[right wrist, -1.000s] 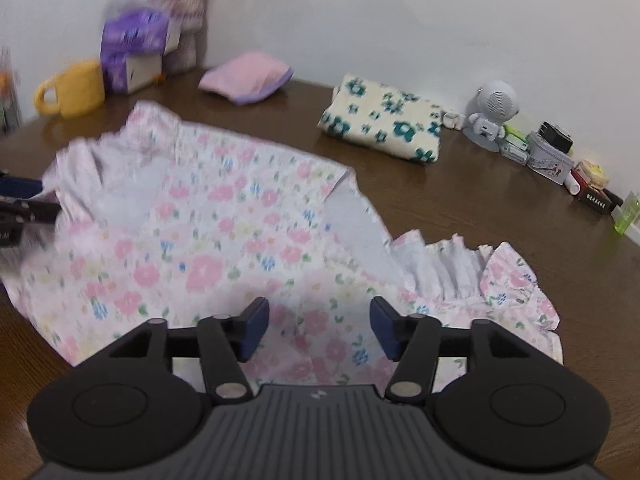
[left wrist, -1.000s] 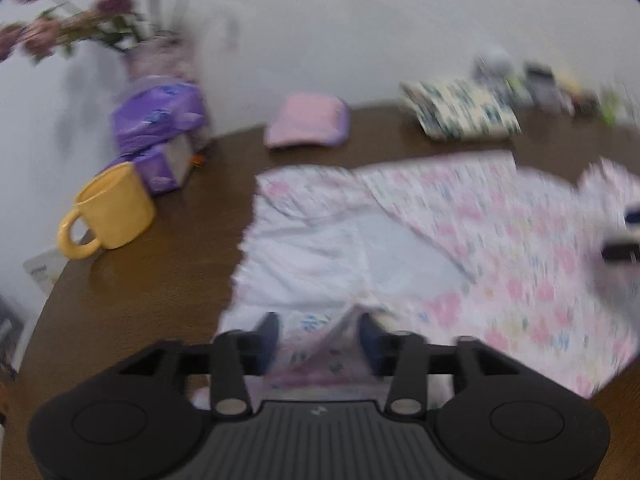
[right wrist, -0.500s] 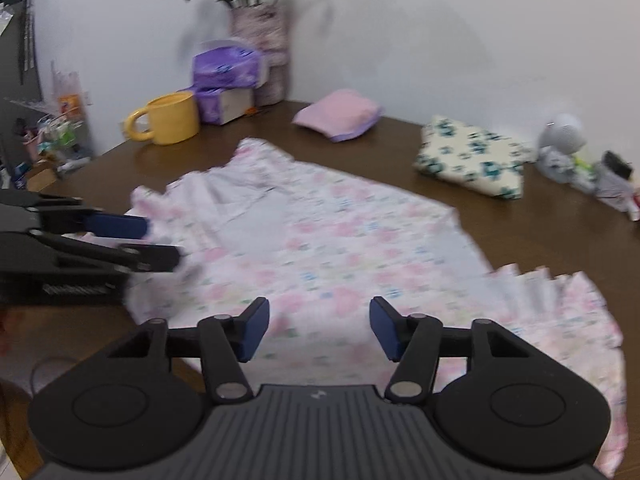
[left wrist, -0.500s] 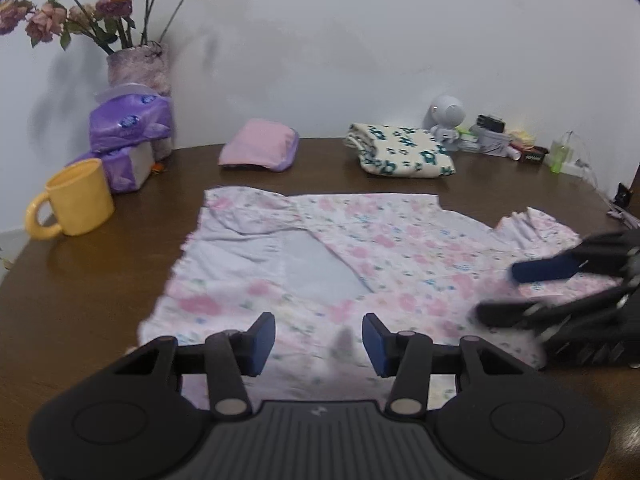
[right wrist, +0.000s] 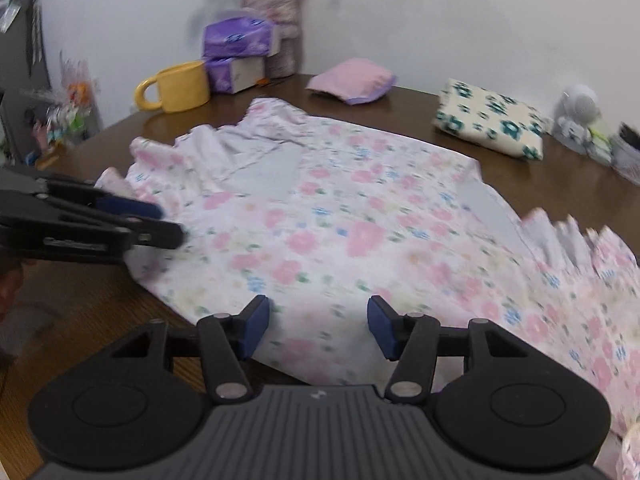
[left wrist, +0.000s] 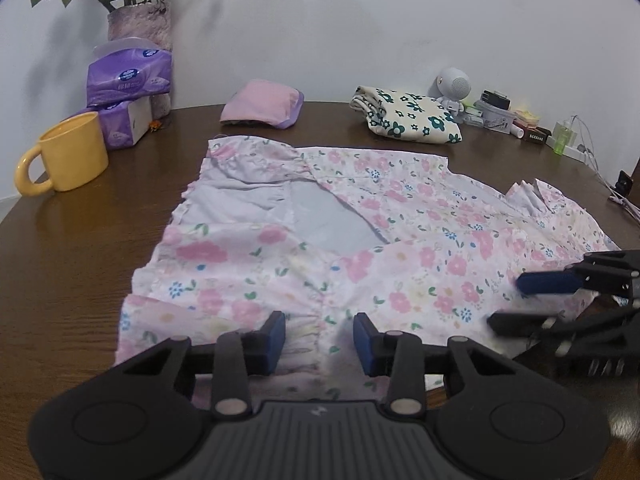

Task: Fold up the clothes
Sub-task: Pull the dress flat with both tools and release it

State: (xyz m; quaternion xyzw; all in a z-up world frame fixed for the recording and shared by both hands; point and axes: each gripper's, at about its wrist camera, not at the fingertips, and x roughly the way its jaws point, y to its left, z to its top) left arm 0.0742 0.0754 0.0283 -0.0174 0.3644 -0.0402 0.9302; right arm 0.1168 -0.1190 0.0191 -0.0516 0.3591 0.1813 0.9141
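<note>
A pink floral garment point(left wrist: 400, 248) lies spread flat on the brown round table point(left wrist: 80, 260), with its pale inner side showing at the neck. My left gripper point(left wrist: 320, 338) sits low at the near hem. Its jaws are closing, and a gathered seam lies between the pads without being pinched. My right gripper point(right wrist: 318, 326) stands open over the near edge of the same garment point(right wrist: 340, 216), which lies under the gap. Each gripper shows in the other's view: the right gripper point(left wrist: 507, 301) at the right, the left gripper point(right wrist: 168, 224) at the left.
At the back left stand a yellow mug point(left wrist: 68, 152), purple tissue packs point(left wrist: 128, 76) and a vase of flowers point(left wrist: 140, 24). A pink folded cloth point(left wrist: 262, 106) and a folded flower-print cloth point(left wrist: 408, 120) lie behind the garment. Small clutter and cables point(left wrist: 500, 116) line the back right.
A second ago a raised fold sat between the left fingers; the garment now lies flat. Both grippers have drawn in lower at the near hem, and the left jaws have narrowed.
</note>
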